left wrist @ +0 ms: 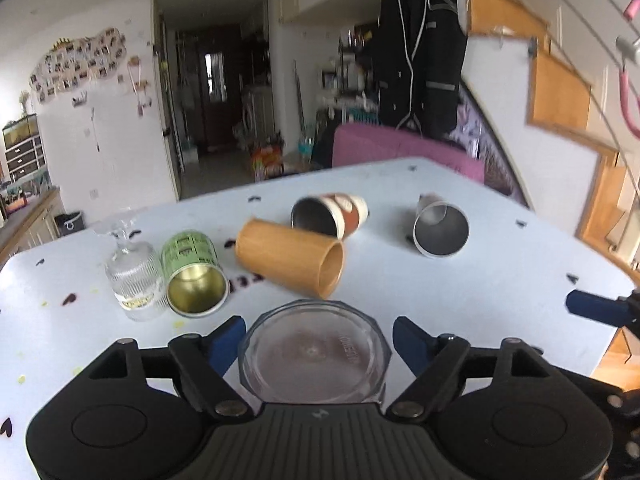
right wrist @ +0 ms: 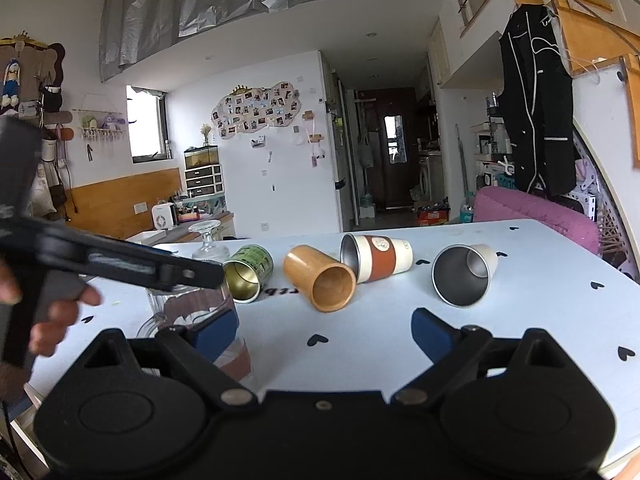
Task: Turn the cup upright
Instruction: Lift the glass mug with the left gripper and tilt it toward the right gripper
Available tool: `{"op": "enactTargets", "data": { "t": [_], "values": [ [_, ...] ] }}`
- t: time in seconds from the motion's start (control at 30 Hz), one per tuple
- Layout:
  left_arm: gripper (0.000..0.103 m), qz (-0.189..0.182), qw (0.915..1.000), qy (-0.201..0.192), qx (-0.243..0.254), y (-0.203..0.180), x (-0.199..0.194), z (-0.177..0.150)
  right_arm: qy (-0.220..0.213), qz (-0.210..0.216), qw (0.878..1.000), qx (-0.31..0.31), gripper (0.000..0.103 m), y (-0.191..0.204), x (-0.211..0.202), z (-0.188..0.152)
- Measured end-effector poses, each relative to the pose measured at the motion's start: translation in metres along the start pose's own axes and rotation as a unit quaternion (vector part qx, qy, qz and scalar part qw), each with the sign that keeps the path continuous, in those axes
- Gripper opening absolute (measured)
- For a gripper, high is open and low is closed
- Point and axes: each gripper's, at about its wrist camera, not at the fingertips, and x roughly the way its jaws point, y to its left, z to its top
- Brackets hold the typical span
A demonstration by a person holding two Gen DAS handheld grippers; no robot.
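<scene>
Clear glass cup [left wrist: 314,350] upright on near bench [left wrist: 460,292], bracketed by wide left tool [left wrist: 316,338] with fingers apart from its wall, suggesting release; right tool [right wrist: 324,330] wide, empty; other cups lying behind.

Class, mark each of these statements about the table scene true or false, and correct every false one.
1. The wooden cup lies on its side. True.
2. The left gripper is shut tight on the green tin. False: its fingers stand open on either side of a clear glass tumbler; the green tin lies apart.
3. The stemmed glass stands upside down, foot uppermost. True.
4. The right gripper holds the steel cup. False: it is open and empty; the steel cup lies beyond it.
5. The orange-banded cup stands upright. False: it lies on its side.
</scene>
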Motion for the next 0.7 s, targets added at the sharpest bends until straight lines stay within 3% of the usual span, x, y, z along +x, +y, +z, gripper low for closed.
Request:
{"op": "enactTargets", "data": {
  "t": [0.13, 0.33, 0.47, 0.7],
  "values": [
    [0.075, -0.003, 0.9996, 0.007, -0.026, 0.012, 0.001, -0.009, 0.005, 0.009, 1.000, -0.003, 0.095, 0.000, 0.001, 0.000],
    [0.074, -0.015, 0.9967, -0.017, -0.078, 0.035, -0.014, -0.020, -0.003, 0.015, 1.000, -0.001, 0.095, -0.001, 0.001, -0.001],
    [0.076, -0.032, 0.9893, -0.036, -0.138, 0.062, -0.029, -0.036, 0.005, 0.028, 1.000, -0.001, 0.095, 0.002, 0.008, -0.002],
    [0.076, -0.013, 0.9740, -0.079, -0.212, 0.107, -0.066, -0.080, 0.016, 0.051, 0.998, -0.012, 0.095, 0.016, 0.011, -0.003]
  ]
}}
